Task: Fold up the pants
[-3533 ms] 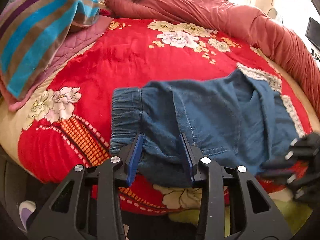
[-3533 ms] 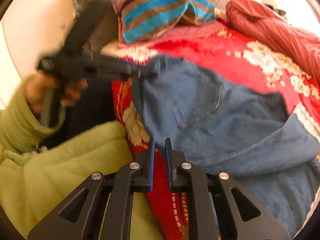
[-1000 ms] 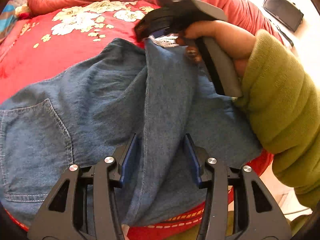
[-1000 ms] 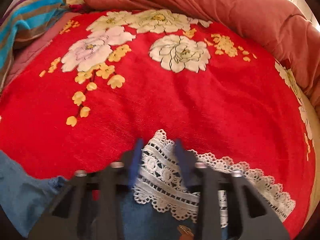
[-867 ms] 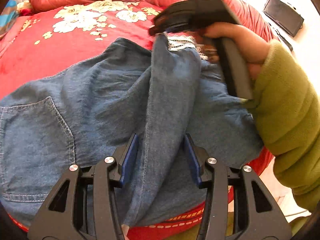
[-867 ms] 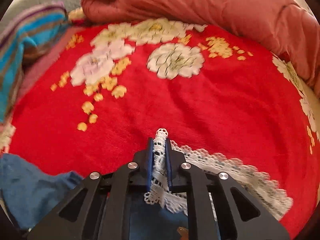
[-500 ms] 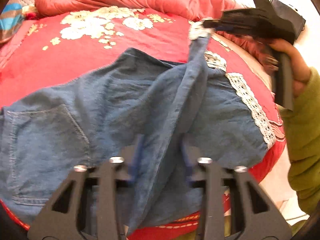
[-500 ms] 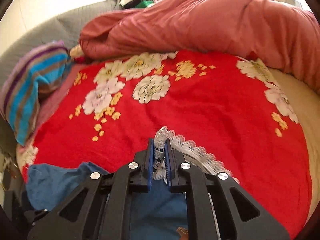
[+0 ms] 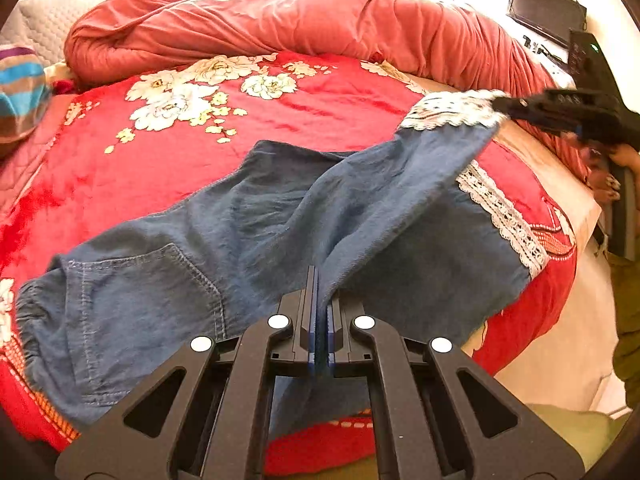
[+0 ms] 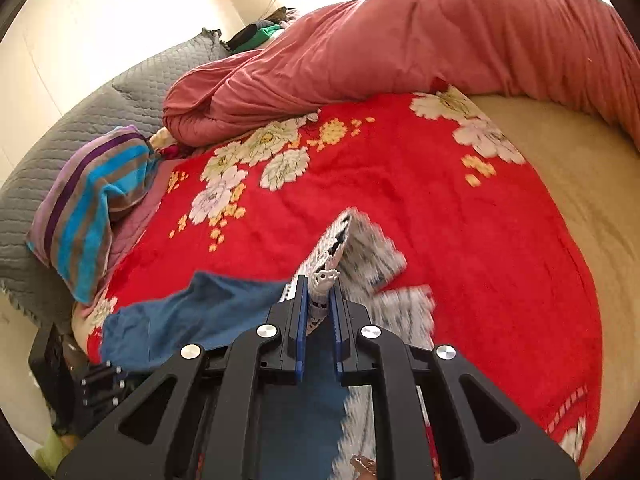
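Pants (image 9: pixel 280 216) lie across the red floral blanket (image 9: pixel 328 104) on the bed, long axis waistband-left to lace cuffs-right. Left gripper (image 9: pixel 319 320) jaws pinch denim mid-leg; right gripper (image 10: pixel 319 304) jaws clamp the lace cuff (image 10: pixel 326 276), lifted.

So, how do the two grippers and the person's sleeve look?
Both the left gripper and the right gripper are matte black plastic frames with triangular cut-outs, round silver screws and blue pads on the fingers. The right gripper's body shows a small green light. The sleeve is olive green.
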The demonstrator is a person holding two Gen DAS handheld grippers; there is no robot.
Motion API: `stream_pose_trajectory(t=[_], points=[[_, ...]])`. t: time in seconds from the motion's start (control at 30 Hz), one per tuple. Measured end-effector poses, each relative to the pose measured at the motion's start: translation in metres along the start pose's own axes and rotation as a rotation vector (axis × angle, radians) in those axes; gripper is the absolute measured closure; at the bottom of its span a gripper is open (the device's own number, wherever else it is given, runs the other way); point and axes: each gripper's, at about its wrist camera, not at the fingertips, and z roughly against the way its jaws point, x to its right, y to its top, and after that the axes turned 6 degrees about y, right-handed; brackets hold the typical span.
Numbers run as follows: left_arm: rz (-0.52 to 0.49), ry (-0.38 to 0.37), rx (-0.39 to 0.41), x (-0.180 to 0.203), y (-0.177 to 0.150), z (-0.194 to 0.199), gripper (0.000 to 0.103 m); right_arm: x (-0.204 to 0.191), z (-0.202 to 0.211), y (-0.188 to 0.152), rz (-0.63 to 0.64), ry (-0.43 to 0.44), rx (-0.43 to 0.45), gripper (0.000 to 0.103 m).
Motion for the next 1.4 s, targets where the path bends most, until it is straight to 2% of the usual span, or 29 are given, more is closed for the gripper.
stream_pose_trajectory(t=[0.13, 0.4, 0.7, 0.87, 1.03, 1.27, 1.3, 1.37, 1.4], points=[[-0.018, 0.014, 0.001, 0.001, -0.003, 0.004, 0.103, 0.004, 0.011, -0.024, -0.036, -0.003, 0.005, 0.094], [-0.05, 0.023, -0.005, 0.006, -0.012, 0.01, 0.103, 0.014, 0.022, -0.062, -0.101, -0.025, -0.052, 0.094], [-0.066, 0.024, -0.02, 0.009, -0.019, 0.008, 0.103, 0.007, 0.044, -0.092, -0.059, -0.054, -0.12, 0.094], [-0.083, 0.022, -0.044, 0.012, -0.022, 0.004, 0.103, 0.014, 0.036, -0.112, -0.073, -0.087, -0.184, 0.094], [-0.113, 0.024, -0.085, 0.019, -0.027, -0.005, 0.103, 0.022, 0.029, -0.122, -0.066, -0.131, -0.204, 0.094], [-0.138, 0.028, -0.134, 0.023, -0.032, -0.015, 0.101, 0.034, 0.021, -0.127, -0.099, -0.14, -0.23, 0.093], [-0.139, 0.026, -0.135, 0.023, -0.032, -0.015, 0.099, 0.036, 0.021, -0.126, -0.103, -0.138, -0.234, 0.092], [-0.142, 0.027, -0.131, 0.023, -0.033, -0.011, 0.089, 0.039, 0.026, -0.121, -0.122, -0.156, -0.23, 0.079], [-0.139, 0.027, -0.122, 0.021, -0.034, -0.005, 0.077, 0.041, 0.03, -0.117, -0.129, -0.166, -0.215, 0.07]])
